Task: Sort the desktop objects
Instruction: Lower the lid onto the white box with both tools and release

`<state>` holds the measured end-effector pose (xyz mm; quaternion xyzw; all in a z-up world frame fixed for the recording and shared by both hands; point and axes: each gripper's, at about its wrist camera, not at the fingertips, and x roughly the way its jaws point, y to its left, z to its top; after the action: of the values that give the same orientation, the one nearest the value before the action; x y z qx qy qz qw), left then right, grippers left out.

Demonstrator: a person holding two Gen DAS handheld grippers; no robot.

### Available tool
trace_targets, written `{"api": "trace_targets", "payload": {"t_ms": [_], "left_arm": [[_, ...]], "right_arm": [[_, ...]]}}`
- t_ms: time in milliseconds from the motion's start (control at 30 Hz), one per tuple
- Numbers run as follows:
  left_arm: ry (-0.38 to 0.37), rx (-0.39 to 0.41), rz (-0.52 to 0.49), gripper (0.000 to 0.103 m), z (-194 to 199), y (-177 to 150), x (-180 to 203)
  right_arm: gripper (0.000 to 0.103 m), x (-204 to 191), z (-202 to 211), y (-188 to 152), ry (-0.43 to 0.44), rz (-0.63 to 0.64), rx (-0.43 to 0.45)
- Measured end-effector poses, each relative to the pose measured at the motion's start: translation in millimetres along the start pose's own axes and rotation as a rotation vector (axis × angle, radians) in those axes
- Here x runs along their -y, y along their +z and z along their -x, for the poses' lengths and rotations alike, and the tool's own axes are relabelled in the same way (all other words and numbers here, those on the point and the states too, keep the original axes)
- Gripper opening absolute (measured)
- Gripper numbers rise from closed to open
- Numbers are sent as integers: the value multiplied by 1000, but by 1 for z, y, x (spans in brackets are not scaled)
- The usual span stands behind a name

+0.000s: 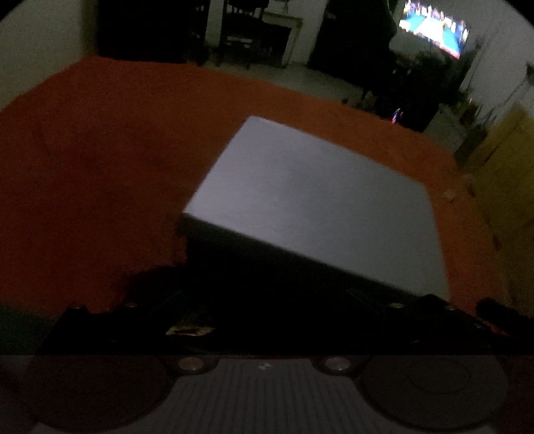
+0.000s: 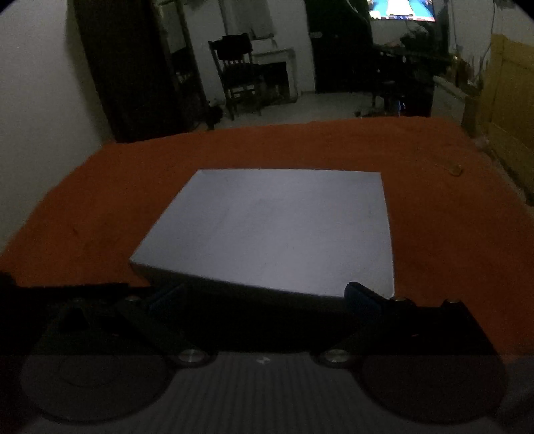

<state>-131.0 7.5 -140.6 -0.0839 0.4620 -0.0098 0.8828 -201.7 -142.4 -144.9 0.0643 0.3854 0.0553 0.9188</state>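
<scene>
A flat pale grey box [image 2: 277, 230] lies on the orange tablecloth [image 2: 100, 200]. In the right wrist view my right gripper [image 2: 263, 297] is open, its blue-padded fingers [image 2: 362, 295] spread at the box's near edge. The box also shows in the left wrist view [image 1: 317, 207], turned at an angle. My left gripper [image 1: 263, 300] sits right at the box's dark near side; its fingers are lost in shadow and I cannot tell how the jaws stand.
A small tan object [image 2: 454, 170] lies on the cloth at the far right. Beyond the table are a dark wooden chair [image 2: 238, 73], a tall dark cabinet [image 2: 133, 66], a lit TV screen [image 1: 434, 28] and a yellow door [image 2: 507, 106]. The room is dim.
</scene>
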Motion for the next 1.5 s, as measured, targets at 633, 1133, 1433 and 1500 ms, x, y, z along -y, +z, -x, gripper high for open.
{"api": "trace_targets", "payload": {"t_ms": [633, 1133, 1433, 1500], "left_arm": [[-30, -27, -91, 102, -3, -17, 14], [-47, -31, -116, 102, 1, -25, 25], [-9, -15, -180, 102, 5, -30, 30], [-10, -18, -179, 102, 5, -29, 28]], "right_arm": [[103, 34, 4, 6, -71, -99, -47], [103, 28, 0, 3, -77, -59, -102], [103, 29, -7, 4, -84, -17, -135], [103, 30, -8, 4, -80, -18, -140]]}}
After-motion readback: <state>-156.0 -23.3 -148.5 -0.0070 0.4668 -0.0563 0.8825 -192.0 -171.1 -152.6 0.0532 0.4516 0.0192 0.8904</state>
